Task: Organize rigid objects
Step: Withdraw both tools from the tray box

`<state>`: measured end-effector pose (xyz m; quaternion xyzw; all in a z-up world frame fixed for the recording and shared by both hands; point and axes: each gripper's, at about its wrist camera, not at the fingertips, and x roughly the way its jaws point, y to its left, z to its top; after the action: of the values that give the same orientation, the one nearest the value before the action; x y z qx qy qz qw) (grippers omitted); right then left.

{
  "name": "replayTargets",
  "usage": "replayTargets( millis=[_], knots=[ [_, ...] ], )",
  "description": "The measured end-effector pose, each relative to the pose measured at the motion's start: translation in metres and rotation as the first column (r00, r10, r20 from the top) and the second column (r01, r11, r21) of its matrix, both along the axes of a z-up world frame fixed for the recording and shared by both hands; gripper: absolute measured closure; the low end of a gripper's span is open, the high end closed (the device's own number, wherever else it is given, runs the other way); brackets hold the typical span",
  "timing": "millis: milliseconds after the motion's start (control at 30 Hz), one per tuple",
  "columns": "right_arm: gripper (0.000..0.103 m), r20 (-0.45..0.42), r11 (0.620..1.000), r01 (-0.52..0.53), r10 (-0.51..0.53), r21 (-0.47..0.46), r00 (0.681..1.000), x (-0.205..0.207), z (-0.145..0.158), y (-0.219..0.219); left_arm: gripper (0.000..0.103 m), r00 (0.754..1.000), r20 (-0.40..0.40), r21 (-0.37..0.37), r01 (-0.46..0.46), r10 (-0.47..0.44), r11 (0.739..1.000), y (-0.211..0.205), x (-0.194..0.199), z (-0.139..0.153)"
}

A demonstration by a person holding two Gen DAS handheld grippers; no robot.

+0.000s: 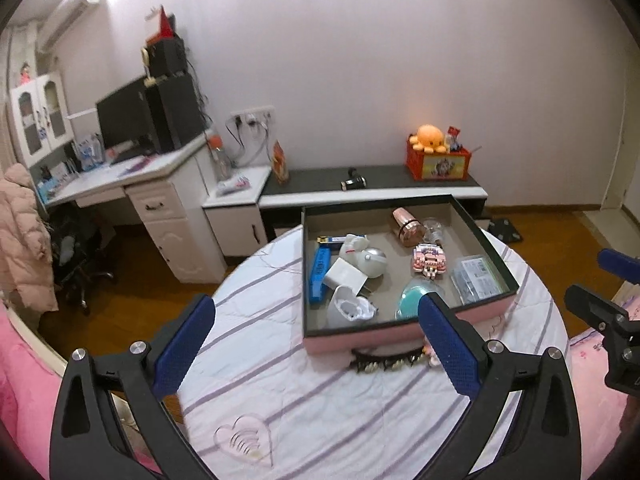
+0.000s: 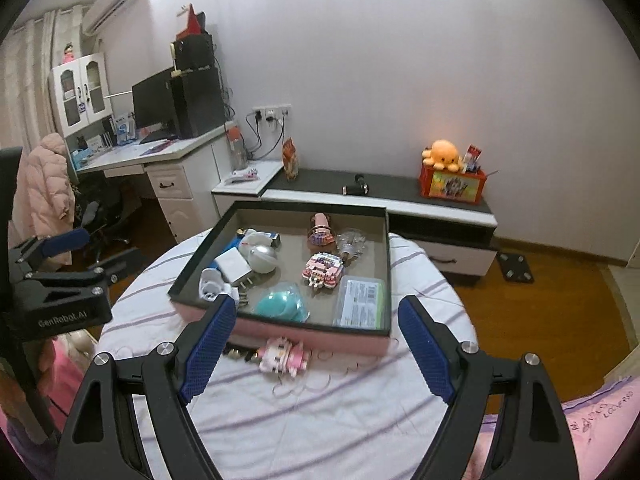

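A pink box (image 1: 360, 338) with a dark rim and grey floor stands on the round table with a striped cloth (image 1: 288, 400). Inside lie a blue pack (image 1: 319, 276), a white charger (image 1: 345, 274), a pink brick model (image 1: 429, 261), a teal domed piece (image 1: 414, 298) and a clear case (image 1: 476, 278). In front of the box (image 2: 320, 334) lie a pink brick toy (image 2: 285, 356) and a dark beaded clip (image 1: 380, 363). My left gripper (image 1: 316, 300) hovers open and empty before the box. My right gripper (image 2: 317, 302) is likewise open and empty, above the toy.
A low cabinet (image 2: 400, 200) behind the table carries a red crate with an orange plush (image 2: 452, 178). A white desk with a monitor (image 1: 132, 120) stands at the left, with a chair and pink jacket (image 1: 20, 236). Pink bedding (image 2: 592, 420) flanks the table.
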<state>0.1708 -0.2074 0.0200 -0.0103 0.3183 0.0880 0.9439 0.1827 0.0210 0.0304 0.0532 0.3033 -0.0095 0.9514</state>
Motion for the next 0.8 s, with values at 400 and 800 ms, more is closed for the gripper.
replayTargets(
  millis=[400, 800],
  knots=[
    [0.018, 0.022, 0.999, 0.022, -0.021, -0.037, 1.0, -0.09, -0.01, 0.0, 0.0, 0.998, 0.045, 0.021, 0.039, -0.039, 0.999, -0.008, -0.089, -0.021],
    [0.018, 0.045, 0.999, 0.027, -0.025, -0.038, 0.999, -0.12, -0.013, -0.001, 0.0, 0.998, 0.038, 0.041, 0.053, -0.055, 0.998, -0.016, -0.103, -0.031]
  ],
)
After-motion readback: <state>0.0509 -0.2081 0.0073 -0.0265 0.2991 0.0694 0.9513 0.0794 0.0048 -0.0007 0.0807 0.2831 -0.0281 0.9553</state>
